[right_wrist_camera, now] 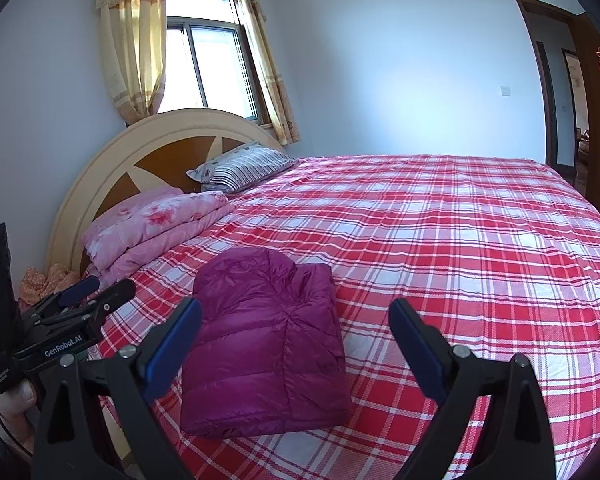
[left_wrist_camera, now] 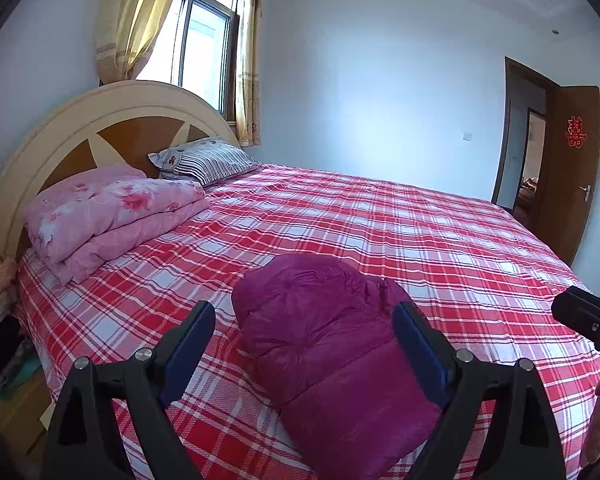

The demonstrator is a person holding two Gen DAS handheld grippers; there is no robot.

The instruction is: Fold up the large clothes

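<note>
From the left wrist view, the left gripper [left_wrist_camera: 304, 332] stood with its jaws spread wide, and the folded magenta down jacket [left_wrist_camera: 332, 344] lay on the bed [left_wrist_camera: 440, 248] directly ahead of it, filling the gap between the two blue pads without either pad pressing on it. The bundle's long axis ran away from the camera, roughly along the line the gripper pointed. At the right edge, part of the right gripper [left_wrist_camera: 588, 320] showed, just beside the jacket.

From the right wrist view, the right gripper [right_wrist_camera: 296, 332] was also wide open and empty. The down jacket [right_wrist_camera: 260, 344] lay ahead and to the left of its centre line, nearer its left finger, resting flat on the plaid sheet near the bed's near edge. The left gripper [right_wrist_camera: 88, 292] sat at the far left. By this layout the left gripper was the better aligned with the bundle; the fold looked essentially complete.
</note>
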